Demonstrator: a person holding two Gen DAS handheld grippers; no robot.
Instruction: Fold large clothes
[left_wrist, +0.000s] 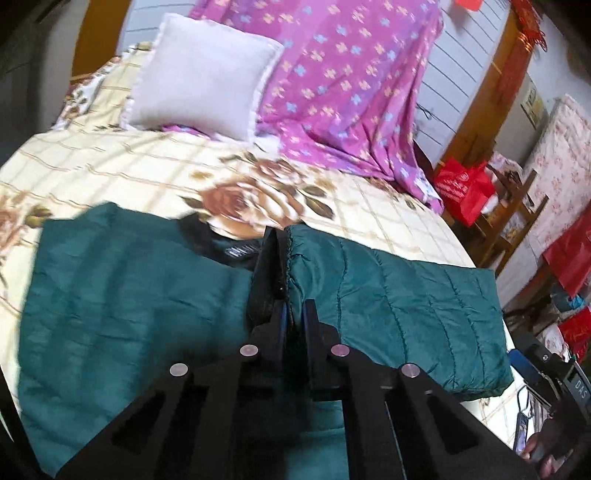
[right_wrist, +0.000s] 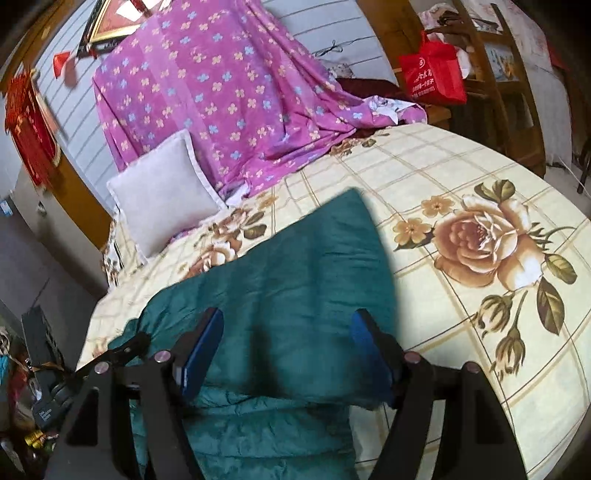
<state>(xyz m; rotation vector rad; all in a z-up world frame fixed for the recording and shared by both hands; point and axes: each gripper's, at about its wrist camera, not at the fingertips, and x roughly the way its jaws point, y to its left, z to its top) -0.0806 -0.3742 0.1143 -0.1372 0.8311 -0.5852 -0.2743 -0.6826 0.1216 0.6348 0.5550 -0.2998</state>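
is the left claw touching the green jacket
Touching. In the left wrist view the left claw is shut on a cuffed edge of the green jacket, with the fabric pinched between its fingers.

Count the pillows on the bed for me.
1. The pillow leans near the head of the bed, against the purple sheet, beyond the green jacket. Others could be hidden under that sheet.
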